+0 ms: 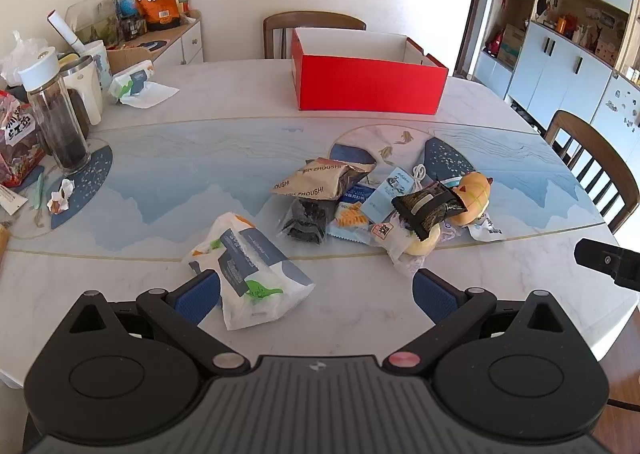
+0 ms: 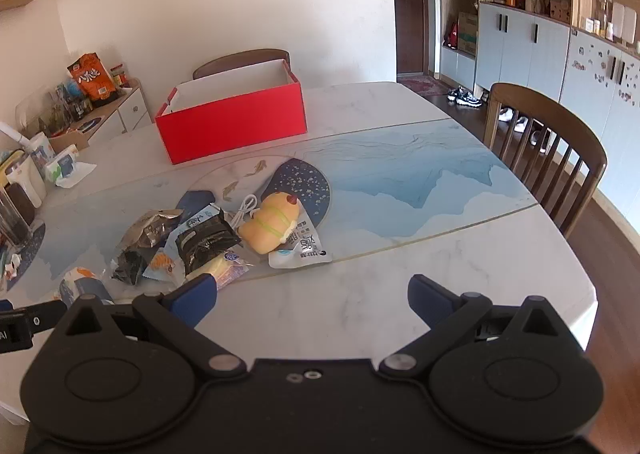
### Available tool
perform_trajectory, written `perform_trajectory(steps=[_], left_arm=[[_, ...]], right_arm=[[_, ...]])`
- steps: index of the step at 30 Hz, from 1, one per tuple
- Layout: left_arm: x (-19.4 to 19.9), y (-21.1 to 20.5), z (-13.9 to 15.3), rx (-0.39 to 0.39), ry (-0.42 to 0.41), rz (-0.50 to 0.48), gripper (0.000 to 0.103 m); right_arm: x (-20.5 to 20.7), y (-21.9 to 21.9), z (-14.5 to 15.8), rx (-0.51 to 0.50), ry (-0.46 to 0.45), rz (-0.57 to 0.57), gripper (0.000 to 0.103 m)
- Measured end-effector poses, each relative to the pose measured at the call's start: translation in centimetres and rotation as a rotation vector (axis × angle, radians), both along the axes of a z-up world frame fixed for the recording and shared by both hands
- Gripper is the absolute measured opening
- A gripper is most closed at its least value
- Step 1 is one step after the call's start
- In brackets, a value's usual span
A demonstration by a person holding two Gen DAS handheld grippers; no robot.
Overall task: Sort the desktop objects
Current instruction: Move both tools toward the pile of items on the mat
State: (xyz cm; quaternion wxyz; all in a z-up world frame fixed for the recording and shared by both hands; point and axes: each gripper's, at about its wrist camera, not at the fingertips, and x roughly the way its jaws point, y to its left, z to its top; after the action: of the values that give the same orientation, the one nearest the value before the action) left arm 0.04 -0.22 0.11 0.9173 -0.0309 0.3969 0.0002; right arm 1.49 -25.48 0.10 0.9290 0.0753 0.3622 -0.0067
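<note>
Snack packets [image 1: 360, 202] lie heaped on the surface, near the red box [image 1: 370, 84]. Both the left gripper [image 1: 316, 290] and right gripper [image 2: 312, 294] stand apart, empty. Overlapping wrappers risk dragging neighbours when one is lifted.

Open red box [image 1: 368, 84] upright at table's far side, snack packets [image 1: 320, 190] heaped nearer, tissue pack [image 1: 250, 268] apart

The open cardboard box [image 1: 368, 84] is bright red outside and white inside. The marble-white table [image 1: 160, 110] carries a blue mountain-and-fish print. A white tissue pack [image 1: 250, 266] shows navy panels and green dinosaurs; the soft toy [image 2: 272, 226] is yellow-orange.
</note>
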Motion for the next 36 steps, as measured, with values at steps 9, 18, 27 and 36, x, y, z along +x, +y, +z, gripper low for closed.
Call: perform_trajectory(steps=[9, 18, 27, 36], left_arm=[[-0.5, 0.0, 0.2, -0.021, -0.021, 0.019, 0.103], [-0.5, -0.1, 0.1, 0.0, -0.008, 0.037, 0.103], [-1.0, -0.1, 0.2, 0.0, -0.024, 0.054, 0.103], [-1.8, 0.2, -0.4, 0.004, -0.042, 0.116, 0.103]], right_arm=[[-0.3, -0.5, 0.1, 0.03, -0.036, 0.005, 0.102], [-0.3, -0.7, 0.3, 0.07, -0.071, 0.037, 0.102], [-0.4, -0.5, 0.7, 0.049, -0.107, 0.082, 0.102], [0.5, -0.6, 1.0, 0.01, -0.13, 0.193, 0.099]])
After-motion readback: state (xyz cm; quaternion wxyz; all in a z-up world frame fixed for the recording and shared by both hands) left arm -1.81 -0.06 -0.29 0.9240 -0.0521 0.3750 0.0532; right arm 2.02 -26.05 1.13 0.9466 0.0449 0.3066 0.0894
